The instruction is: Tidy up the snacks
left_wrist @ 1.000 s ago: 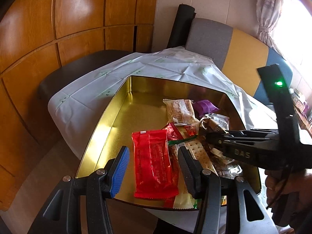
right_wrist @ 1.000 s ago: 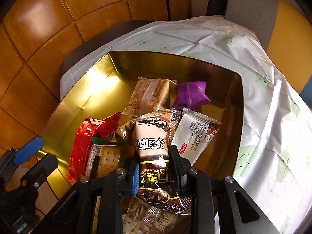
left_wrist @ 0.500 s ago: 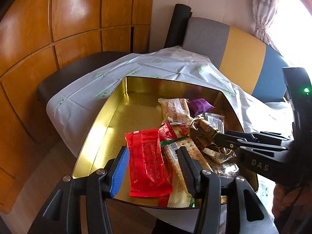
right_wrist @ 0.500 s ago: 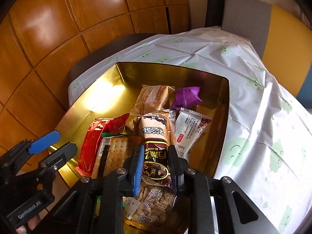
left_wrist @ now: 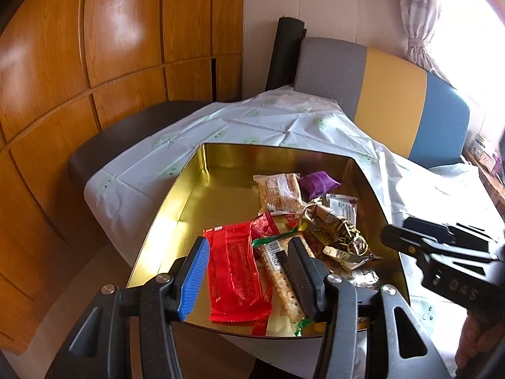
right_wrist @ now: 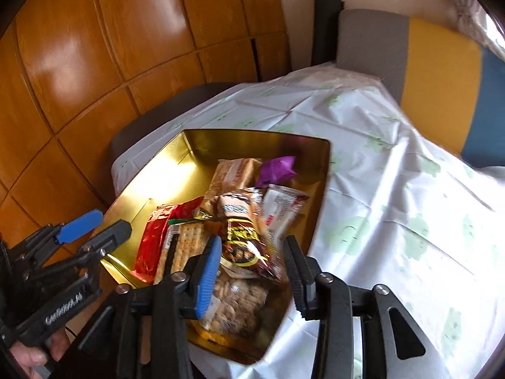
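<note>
A gold tin tray [left_wrist: 176,208] [right_wrist: 151,186] on the white tablecloth holds several snack packs. In it lie a red wrapper [left_wrist: 235,271], a cracker pack [left_wrist: 281,271], a biscuit pack [left_wrist: 279,191], a purple pouch [left_wrist: 318,183] and a white sachet [right_wrist: 284,208]. A dark brown snack pack [right_wrist: 244,240] [left_wrist: 334,230] lies on the pile, just in front of my right gripper [right_wrist: 252,271], which is open and apart from it. My left gripper [left_wrist: 249,281] is open and empty above the tray's near edge, over the red wrapper.
Wooden wall panels [left_wrist: 94,63] stand to the left. A grey, yellow and blue seat back [left_wrist: 394,94] stands behind the table. A dark chair seat [left_wrist: 126,139] is at the far left. The white tablecloth [right_wrist: 394,173] stretches bare to the right of the tray.
My right gripper has opened and let go of the dark brown snack pack, which now lies on the pile. Both grippers have pulled back from the tray.
</note>
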`<state>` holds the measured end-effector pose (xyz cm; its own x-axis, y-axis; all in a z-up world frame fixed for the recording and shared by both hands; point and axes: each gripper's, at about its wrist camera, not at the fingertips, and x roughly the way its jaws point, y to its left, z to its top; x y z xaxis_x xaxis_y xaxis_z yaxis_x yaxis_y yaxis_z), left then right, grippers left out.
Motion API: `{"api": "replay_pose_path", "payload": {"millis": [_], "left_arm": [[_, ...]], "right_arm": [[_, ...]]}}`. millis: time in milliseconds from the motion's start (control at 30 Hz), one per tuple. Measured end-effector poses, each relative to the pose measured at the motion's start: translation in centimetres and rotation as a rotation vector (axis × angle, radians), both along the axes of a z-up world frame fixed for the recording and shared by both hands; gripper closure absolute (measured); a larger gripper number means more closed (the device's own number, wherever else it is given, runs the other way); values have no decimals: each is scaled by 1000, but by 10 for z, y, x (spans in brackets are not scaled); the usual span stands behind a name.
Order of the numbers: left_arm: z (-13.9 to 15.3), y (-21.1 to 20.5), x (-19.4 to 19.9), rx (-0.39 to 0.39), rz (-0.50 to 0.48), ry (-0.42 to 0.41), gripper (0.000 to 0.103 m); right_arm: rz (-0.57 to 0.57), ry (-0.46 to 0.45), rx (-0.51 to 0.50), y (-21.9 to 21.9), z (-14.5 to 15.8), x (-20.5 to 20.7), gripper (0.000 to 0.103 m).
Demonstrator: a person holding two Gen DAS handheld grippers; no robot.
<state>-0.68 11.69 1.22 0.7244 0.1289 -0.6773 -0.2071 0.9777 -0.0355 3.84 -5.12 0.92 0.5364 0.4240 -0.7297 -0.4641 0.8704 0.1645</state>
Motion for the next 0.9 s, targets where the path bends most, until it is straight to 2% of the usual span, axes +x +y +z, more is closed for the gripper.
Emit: {"api": "replay_pose_path", "payload": {"millis": [167,300,400,700,900], "left_arm": [[5,-12,-2,10,-6,-10,50],[7,-26,-4,22,-28,-16,38],[8,-38,-6,23,-51,-28,38],[11,-57,-11,116,-19,-60,36],[11,-58,-12,92,-22,-57,36]], "right_arm": [[-79,-31,-2,-21,3,-15,50],[-127,-49,-16,-33,1,-24,47],[-155,-50,-18,-42,-1,-28,44],[-202,-65,-7,-56,-2,-35,36],[-210,-75,-4,-58,-1,-37,34]]}}
